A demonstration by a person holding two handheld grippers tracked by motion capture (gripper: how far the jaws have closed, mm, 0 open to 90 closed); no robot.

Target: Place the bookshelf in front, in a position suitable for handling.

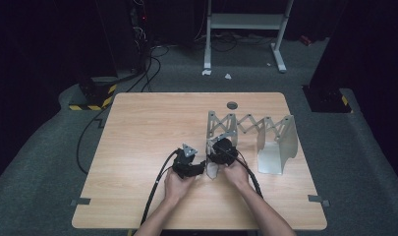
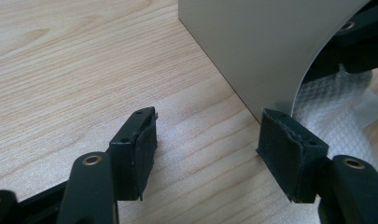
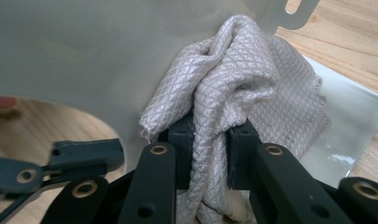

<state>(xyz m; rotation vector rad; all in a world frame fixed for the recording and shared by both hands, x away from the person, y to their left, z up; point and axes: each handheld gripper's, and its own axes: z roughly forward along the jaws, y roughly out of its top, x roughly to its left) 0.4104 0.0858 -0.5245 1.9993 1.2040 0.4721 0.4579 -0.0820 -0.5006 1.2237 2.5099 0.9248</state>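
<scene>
A pale quilted cloth is bunched up between the jaws of my right gripper, which is shut on it, and it is pressed against a grey metal plate. This plate is the near end of a folding scissor rack on the wooden table. My left gripper stands open just above the tabletop, its right fingertip close to the plate's lower edge. Nothing lies between its jaws. The cloth shows beyond the plate. In the high view the left gripper and the right gripper sit close together.
The rack's other end plate stands to the right, joined by the scissor links. A round grommet is set in the table's far edge. Cables trail from both grippers toward the table's near edge. A metal stand is on the floor beyond.
</scene>
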